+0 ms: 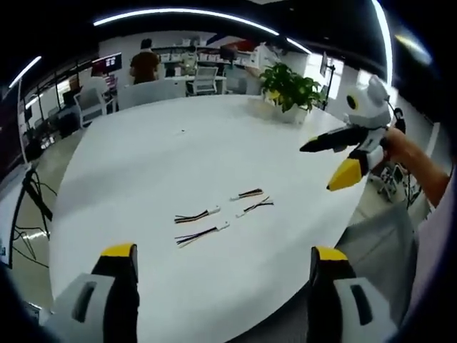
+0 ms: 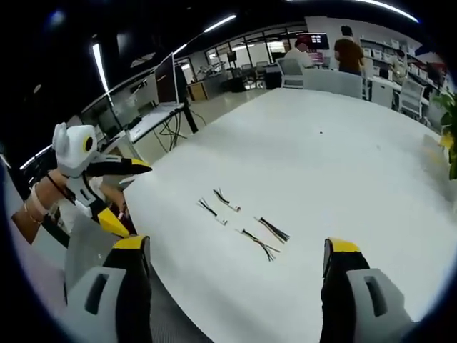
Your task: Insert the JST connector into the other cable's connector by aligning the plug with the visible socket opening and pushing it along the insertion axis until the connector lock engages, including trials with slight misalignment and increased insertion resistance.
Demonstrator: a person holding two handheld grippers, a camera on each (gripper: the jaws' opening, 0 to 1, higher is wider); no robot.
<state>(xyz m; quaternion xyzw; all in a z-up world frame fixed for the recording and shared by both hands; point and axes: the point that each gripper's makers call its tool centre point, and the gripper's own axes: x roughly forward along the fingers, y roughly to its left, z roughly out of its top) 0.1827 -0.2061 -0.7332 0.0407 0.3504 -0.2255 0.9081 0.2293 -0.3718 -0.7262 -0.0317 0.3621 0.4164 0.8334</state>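
Note:
Several short JST cables with white connectors lie loose on the white table (image 1: pixel 157 157). In the left gripper view one pair (image 1: pixel 196 216) lies nearer my jaws and another pair (image 1: pixel 250 200) just beyond. My left gripper (image 1: pixel 223 254) hovers over the near table edge, open and holding nothing. My right gripper (image 1: pixel 319 166) hangs at the right over the table's rim, also open. In the right gripper view the cables (image 2: pixel 243 221) lie ahead of my right gripper (image 2: pixel 237 246), and my left gripper (image 2: pixel 136 196) is held at the left beyond the table edge.
A potted plant (image 1: pixel 289 89) stands at the table's far side. Office chairs (image 1: pixel 146 91), desks and a standing person (image 1: pixel 145 64) are behind the table. A stand with trailing cords (image 1: pixel 32 196) is on the floor to the left. A forearm (image 1: pixel 421 168) holds the right gripper.

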